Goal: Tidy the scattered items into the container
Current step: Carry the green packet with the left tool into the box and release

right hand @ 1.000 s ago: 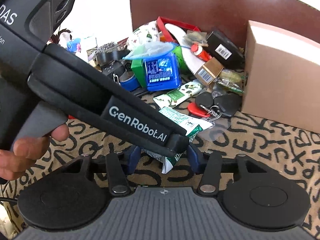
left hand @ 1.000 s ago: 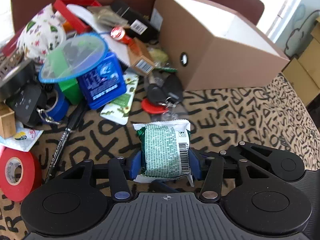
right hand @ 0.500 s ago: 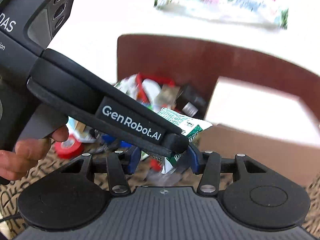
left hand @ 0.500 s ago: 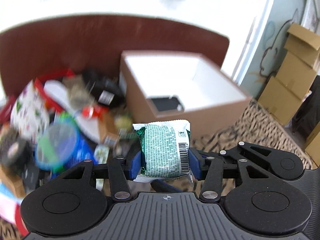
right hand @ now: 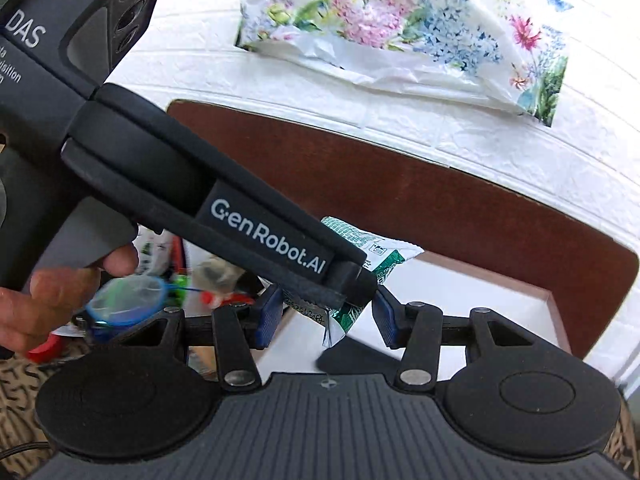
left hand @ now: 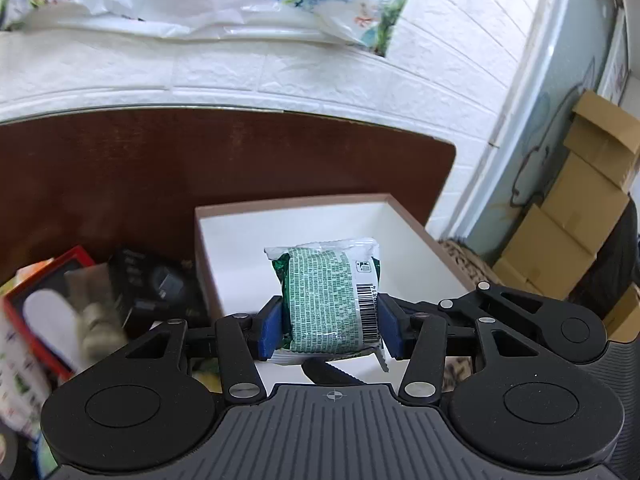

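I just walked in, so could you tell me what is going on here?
A person is tidying clutter into a cardboard box. The left tool is shut on a green snack packet and holds it above the open box. The right tool is open and holds nothing, just behind it. Other items still lie left of the box.

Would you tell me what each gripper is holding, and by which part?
The left gripper clamps the green snack packet by its lower side edges. The right gripper grips nothing.
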`<state>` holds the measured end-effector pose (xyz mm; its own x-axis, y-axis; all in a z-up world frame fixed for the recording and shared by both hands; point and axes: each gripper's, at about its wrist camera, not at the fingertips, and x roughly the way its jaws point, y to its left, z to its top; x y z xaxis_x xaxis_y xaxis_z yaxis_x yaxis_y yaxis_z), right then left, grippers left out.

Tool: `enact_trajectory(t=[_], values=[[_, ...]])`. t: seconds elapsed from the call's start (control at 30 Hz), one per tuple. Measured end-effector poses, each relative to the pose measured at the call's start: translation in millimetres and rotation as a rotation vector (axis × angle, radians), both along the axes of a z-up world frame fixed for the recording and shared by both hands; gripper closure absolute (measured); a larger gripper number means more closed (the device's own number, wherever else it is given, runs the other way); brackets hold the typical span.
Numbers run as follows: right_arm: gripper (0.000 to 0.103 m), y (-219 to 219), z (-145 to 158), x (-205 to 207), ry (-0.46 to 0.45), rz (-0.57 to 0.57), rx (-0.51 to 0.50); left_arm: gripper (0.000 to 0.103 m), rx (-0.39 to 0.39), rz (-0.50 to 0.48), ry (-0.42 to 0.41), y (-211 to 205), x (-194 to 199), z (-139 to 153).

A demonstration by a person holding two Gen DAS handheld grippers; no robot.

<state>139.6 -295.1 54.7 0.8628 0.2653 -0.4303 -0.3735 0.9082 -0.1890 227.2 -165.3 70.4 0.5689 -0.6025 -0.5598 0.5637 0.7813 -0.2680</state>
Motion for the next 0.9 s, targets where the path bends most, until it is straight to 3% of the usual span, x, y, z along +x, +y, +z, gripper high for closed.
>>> enact_trajectory(t=[0.17,0.37,0.6,0.8,0.9], values=[[0.048,-12.4,-5.6,44.2,0.05,0.033,-0.042,0.042,-0.013,0.016,0.056,-13.1,46.1,-14.5],[0.048,-18.8,-17.4,94.9,0.11,0.095,-0.073,0.04,0.056,0.042,0.078,-30.0,86.3,-38.9],[0.051,-9.2,-40.8,140.5,0.196,0.101,-0.172,0.039,0.068,0.07,0.179,-37.6,127.6,-74.0],[0.051,-6.4,-50.5,161.6,0.224,0.088,-0.206,0.04,0.107,0.07,0.127,-45.5,138.6,-78.3],[0.048,-5.2,-53.3,166.9,0.227,0.08,-0.209,0.03,0.085,0.079,0.124,-43.6,141.0,-76.6]])
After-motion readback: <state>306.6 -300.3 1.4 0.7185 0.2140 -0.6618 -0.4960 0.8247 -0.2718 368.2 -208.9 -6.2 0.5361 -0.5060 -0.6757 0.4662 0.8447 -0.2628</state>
